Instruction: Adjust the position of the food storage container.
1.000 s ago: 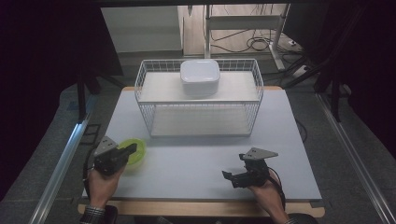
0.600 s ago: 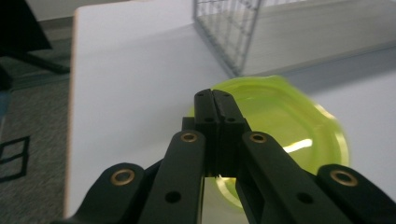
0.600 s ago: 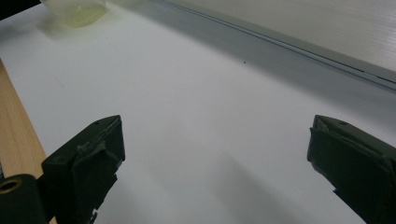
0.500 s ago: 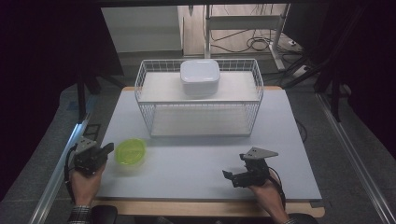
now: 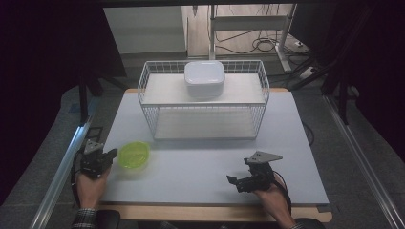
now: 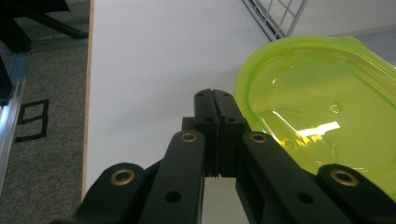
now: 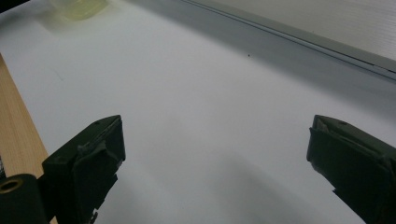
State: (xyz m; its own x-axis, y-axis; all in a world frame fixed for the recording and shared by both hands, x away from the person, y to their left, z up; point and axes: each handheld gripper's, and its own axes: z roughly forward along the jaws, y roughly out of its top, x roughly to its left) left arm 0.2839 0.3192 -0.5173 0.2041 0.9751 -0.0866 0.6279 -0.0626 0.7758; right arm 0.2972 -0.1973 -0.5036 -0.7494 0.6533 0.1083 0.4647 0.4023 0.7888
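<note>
A pale grey table (image 5: 205, 167) with a wooden front edge stands in a dim room. It carries one white wire basket (image 5: 203, 100) at 12 o'clock, one white lidded plastic container (image 5: 205, 78) on top of it, and one translucent lime-green plastic bowl (image 5: 133, 155), shallow, glossy and empty, at 8 o'clock. Two grippers: the left hand-held gripper (image 5: 111, 153), clenched on nothing, is just beside the bowl's rim; the right hand-held gripper (image 5: 231, 180), at 5 o'clock, is released and empty.

Open table (image 5: 200, 162) ahead; wire basket (image 5: 205, 107) blocks the far side.
</note>
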